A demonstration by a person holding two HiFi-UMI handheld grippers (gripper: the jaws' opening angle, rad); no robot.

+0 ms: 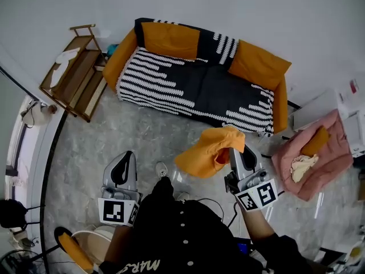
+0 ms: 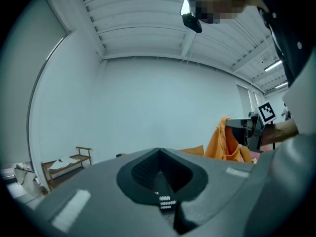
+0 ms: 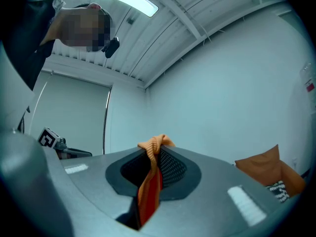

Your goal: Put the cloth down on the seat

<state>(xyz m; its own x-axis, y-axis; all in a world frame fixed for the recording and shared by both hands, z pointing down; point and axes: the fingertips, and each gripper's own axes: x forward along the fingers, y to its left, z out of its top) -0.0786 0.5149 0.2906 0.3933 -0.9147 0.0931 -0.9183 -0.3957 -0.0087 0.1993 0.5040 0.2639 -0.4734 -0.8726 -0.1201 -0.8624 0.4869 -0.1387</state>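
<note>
Cloth, one orange piece with a redder inner side, hangs bunched in the air from the right tool. It is above the floor, near the front edge of the sofa but not yet over the seat. In the right gripper view the right tool has its jaws closed tight on a fold of the cloth, which pokes out past the tips. The left tool is at the near left, well apart from the cloth. In the left gripper view the left tool has its jaws together with nothing between them.

The step in hand looks like the carry: the cloth is gripped and up, and the putting down is not yet done. The next move calls for taking the cloth farther and a little left until it is over the striped seat. It would then be lowered until the fabric rests there, and the right jaws opened. A pink low seat stands just to the right. The sofa is probably the seat meant, though that is not certain.

By count there are:
- one cloth
- two tools
- one sofa with two orange back cushions
- one pink low seat
- one wooden rack at the far left
</note>
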